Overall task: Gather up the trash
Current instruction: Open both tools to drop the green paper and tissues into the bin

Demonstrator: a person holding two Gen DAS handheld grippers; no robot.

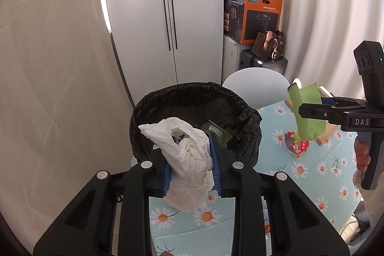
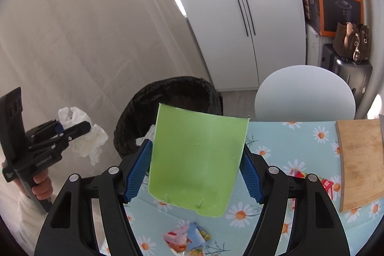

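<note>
L gripper (image 1: 192, 162) was clamped on a crumpled white tissue wad (image 1: 189, 160), blue ribbed pads (image 1: 214, 160) pressing both sides. The wad hung w/ its far end over the near rim of the round bin lined w/ a black plastic bag (image 1: 168, 100); the rest sat just short of the bin, above the light-blue daisy-print tablecloth (image 1: 312, 174). Inside the bin a green card piece w/ a white label (image 1: 217, 131) lay against the liner.

R gripper (image 2: 195, 164) held a torn light-green carton piece (image 2: 195, 160) squeezed between its blue pads, jaws set fairly wide on it. From the L cam the carton (image 1: 308, 109) was in the air to the right of the bin, above the cloth, not over the bin opening. A person's hand (image 1: 363, 155) gripped that handle.

Still on the cloth: a red printed snack wrapper (image 1: 296, 143) right of the bin, beneath the carton; a colourful small packet (image 2: 187, 238) near the R gripper; a bamboo cutting board (image 2: 360, 160) farther right of the bin. A white round chair back (image 2: 304, 92) stood beyond the table edge, right of the bin. An orange & black appliance box (image 1: 254, 13) sat well behind the bin.
</note>
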